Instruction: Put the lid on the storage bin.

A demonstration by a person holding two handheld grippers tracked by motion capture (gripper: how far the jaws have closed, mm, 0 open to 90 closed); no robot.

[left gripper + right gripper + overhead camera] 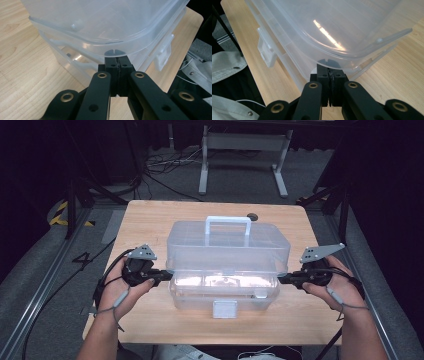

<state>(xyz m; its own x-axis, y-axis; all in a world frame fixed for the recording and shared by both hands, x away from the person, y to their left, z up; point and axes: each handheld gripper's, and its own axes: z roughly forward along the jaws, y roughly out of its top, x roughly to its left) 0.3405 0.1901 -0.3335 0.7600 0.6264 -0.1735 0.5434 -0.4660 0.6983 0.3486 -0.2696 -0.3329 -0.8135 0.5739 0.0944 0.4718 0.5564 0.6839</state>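
A clear plastic box stands mid-table, its lid (227, 242) with a pale handle (228, 222) raised at the front above the base (225, 295). A white latch (224, 309) hangs at the base's front. My left gripper (167, 275) is shut, its tips tucked under the lid's left rim. In the left gripper view the closed tips (117, 61) touch the underside of the lid (100, 22). My right gripper (281, 279) is shut too, under the lid's right rim. The right gripper view has its tips (331, 68) against the lid (342, 25), with nothing between the pads.
The wooden table (150, 220) has bare wood on both sides of the box. A small dark round spot (252, 216) sits behind the box. Cables (165, 165) and a white-legged frame (245, 155) lie on the floor beyond the table.
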